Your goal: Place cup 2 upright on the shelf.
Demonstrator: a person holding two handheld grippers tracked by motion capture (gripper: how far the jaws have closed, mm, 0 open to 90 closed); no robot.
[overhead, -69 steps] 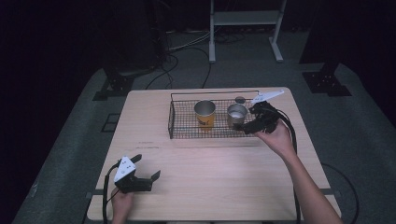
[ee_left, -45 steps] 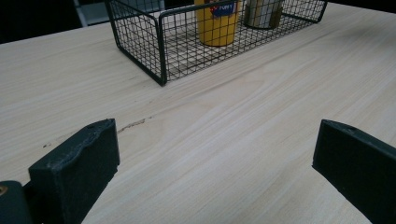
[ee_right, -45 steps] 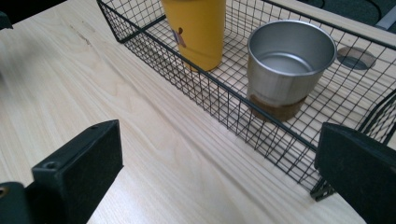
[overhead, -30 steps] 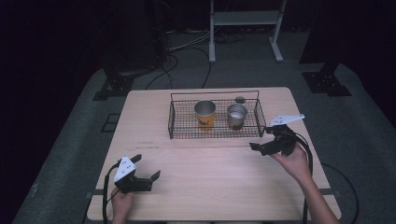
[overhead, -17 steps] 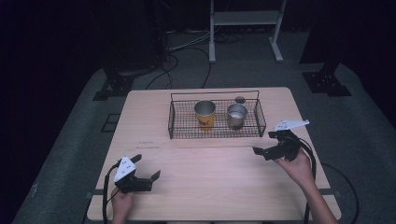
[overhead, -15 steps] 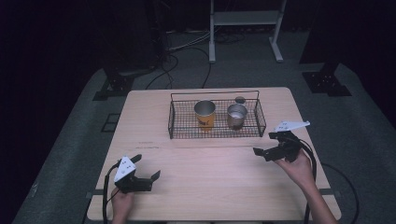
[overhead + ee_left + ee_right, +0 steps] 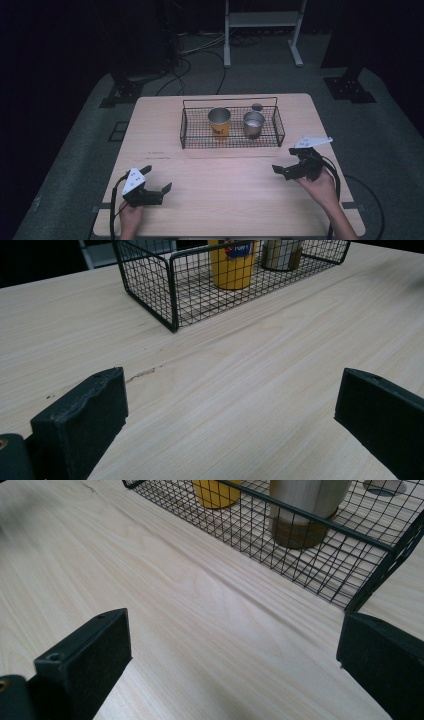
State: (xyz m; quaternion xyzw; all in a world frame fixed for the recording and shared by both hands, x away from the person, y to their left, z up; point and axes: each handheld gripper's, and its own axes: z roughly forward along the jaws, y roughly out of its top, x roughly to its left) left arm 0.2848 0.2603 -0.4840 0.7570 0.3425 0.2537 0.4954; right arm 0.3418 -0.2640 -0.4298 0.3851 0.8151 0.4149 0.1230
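Big pale wooden table [image 7: 225, 200] fills the middle, and at twelve o'clock on it sits the black wire basket [image 7: 186, 131], with everything that matters inside. The yellow-banded metal cup [image 7: 219, 122] stands upright left of centre in the basket; just beside it at three o'clock stands the silver cup [image 7: 253, 123], also upright, and a small round lid-like piece [image 7: 257, 107] lies behind that, too small to identify.

Now the change: a couple of seconds ago the right gripper [image 7: 290, 167] was up at the silver cup inside the basket. It has pulled back to four o'clock on the table, well apart from the basket, jaws spread wide and holding nothing. In the right gripper view the silver cup [image 7: 305, 510] rests on the mesh on its own.

The left gripper [image 7: 156, 182] has not budged, parked at seven o'clock, jaws likewise gaping and empty.

My read: the silver cup has been placed and let go, and both hands are back at rest, so this placing job looks finished.
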